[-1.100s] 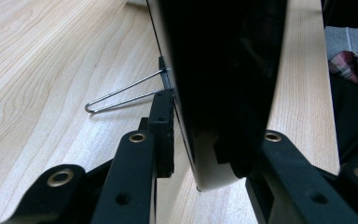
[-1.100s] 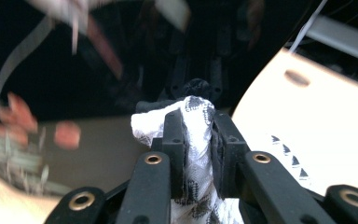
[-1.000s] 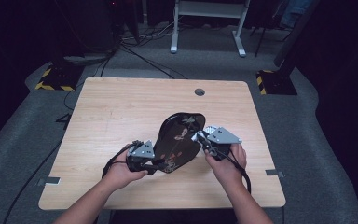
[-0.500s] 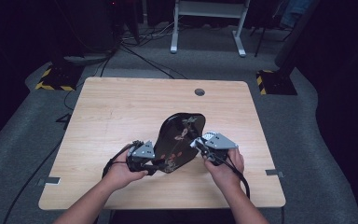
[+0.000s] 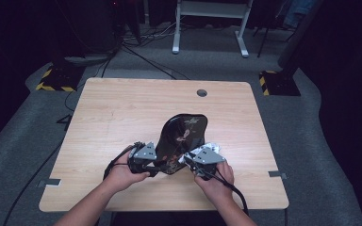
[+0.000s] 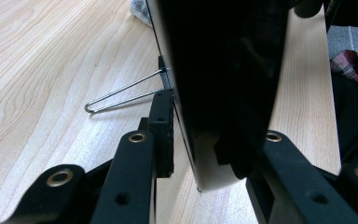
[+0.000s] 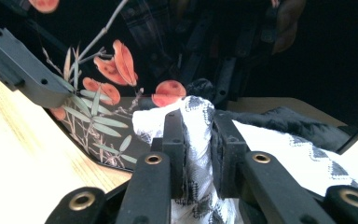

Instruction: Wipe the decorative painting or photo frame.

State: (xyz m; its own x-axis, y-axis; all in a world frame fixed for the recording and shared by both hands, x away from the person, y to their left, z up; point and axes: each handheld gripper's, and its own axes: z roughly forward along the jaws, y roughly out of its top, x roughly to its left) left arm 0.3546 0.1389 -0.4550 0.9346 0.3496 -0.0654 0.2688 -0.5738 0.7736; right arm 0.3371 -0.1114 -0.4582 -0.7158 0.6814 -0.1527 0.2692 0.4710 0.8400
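Note:
A glossy black lacquer plaque (image 5: 184,134) painted with red leaves and bamboo stands tilted on edge near the front of the wooden table (image 5: 122,108). My left gripper (image 5: 158,165) is shut on its lower left rim. In the left gripper view the jaws clamp the plaque (image 6: 228,70) edge-on at the left gripper (image 6: 198,140), and a thin wire stand (image 6: 121,95) juts from its back. My right gripper (image 5: 188,160) is shut on a white patterned cloth (image 5: 210,147). In the right gripper view the cloth (image 7: 196,116) is pressed against the plaque's painted face (image 7: 98,116) by the right gripper (image 7: 198,126).
A round cable hole (image 5: 201,92) sits near the table's far edge. White desk legs (image 5: 209,19) and cables lie on the grey floor behind. Yellow-and-black striped blocks (image 5: 54,84) flank the far corners.
My right gripper has slid down and toward the near edge with the cloth, along the plaque's face. The left gripper and the plaque have stayed put.

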